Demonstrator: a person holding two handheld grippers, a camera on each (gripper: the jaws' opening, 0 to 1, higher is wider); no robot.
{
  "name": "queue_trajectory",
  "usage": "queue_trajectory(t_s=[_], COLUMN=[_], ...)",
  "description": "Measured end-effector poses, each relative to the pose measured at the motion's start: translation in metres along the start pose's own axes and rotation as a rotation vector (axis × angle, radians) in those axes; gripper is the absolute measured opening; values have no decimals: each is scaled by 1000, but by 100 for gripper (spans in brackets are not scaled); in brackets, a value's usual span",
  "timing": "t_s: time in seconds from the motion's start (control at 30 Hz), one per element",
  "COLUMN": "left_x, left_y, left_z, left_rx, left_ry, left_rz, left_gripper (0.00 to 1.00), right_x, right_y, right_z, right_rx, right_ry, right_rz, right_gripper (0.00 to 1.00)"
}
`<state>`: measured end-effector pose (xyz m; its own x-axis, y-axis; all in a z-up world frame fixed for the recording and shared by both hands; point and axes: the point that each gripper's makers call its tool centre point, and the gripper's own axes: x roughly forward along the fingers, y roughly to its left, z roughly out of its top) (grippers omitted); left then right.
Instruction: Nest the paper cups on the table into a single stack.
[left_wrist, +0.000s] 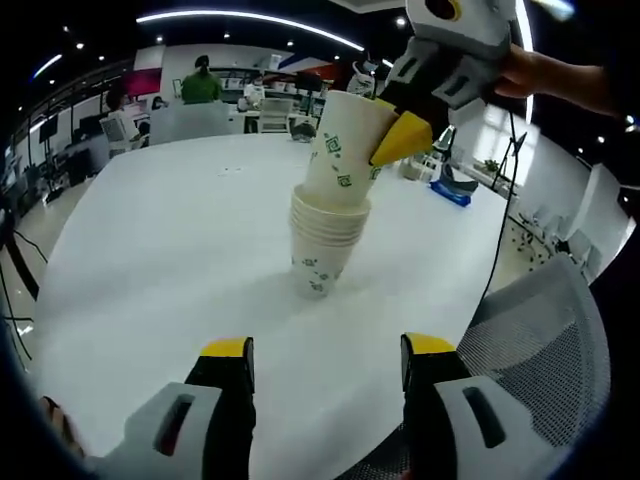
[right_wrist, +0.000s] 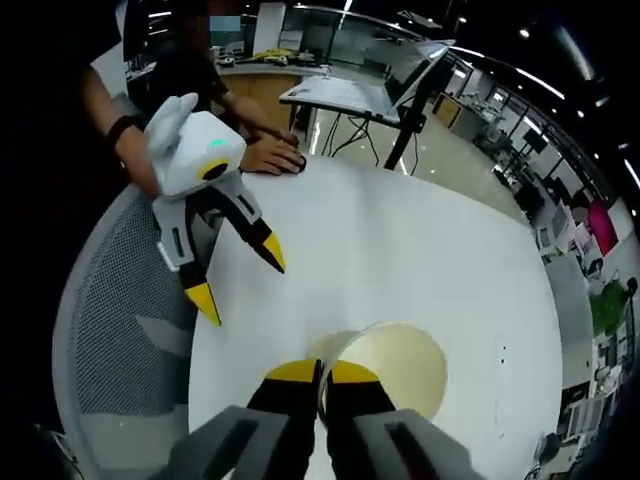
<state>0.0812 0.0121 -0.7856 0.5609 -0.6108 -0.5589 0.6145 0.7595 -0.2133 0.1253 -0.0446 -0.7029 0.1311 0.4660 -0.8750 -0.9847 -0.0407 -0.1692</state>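
Cups stand as a partly built stack (left_wrist: 322, 245) on the round white table (left_wrist: 150, 260), toward its far-right edge as the left gripper view looks across it, with a mesh-backed chair (left_wrist: 545, 340) just off the near right rim. The right gripper (left_wrist: 400, 135) reaches in from above and holds one paper cup (left_wrist: 342, 150) by its rim, jaws pinched narrow on the cup wall; in the right gripper view those two yellow-tipped jaws meet at the rim of the held cup (right_wrist: 395, 365), one inside the mouth and one outside, and the cream interior opens up just beyond them. That cup sits tilted, its base already entered into the top of the stack but leaning off to one side and not seated square. The left gripper (left_wrist: 328, 350) hovers low over the near edge of the table, jaws wide and holding nothing, well apart from the stack; the right gripper view shows it (right_wrist: 240, 275) spread open above the table's edge beside the chair, with a hand (right_wrist: 270, 155) resting on the far rim. The step in hand looks to be the nesting of this cup. Next move, as I judge it, calls for righting the cup so its axis lines up with the stack, pressing it down until it beds, then parting the jaws. A skewed push could topple the stack, which nothing steadies.
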Motion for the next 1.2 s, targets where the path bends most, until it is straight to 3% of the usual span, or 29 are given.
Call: queue_trajectory(t_s=[0.83, 1.2], left_x=[1, 2], left_y=[1, 2], left_z=[-1, -2], left_rx=[-8, -1], left_ry=[3, 7], left_rz=[-2, -4], left_gripper=[57, 57], right_x=[25, 18], right_y=[4, -2], right_z=[-13, -13], right_rx=[-10, 33], right_ry=[43, 14], right_rz=[22, -20], right_gripper=[0, 5])
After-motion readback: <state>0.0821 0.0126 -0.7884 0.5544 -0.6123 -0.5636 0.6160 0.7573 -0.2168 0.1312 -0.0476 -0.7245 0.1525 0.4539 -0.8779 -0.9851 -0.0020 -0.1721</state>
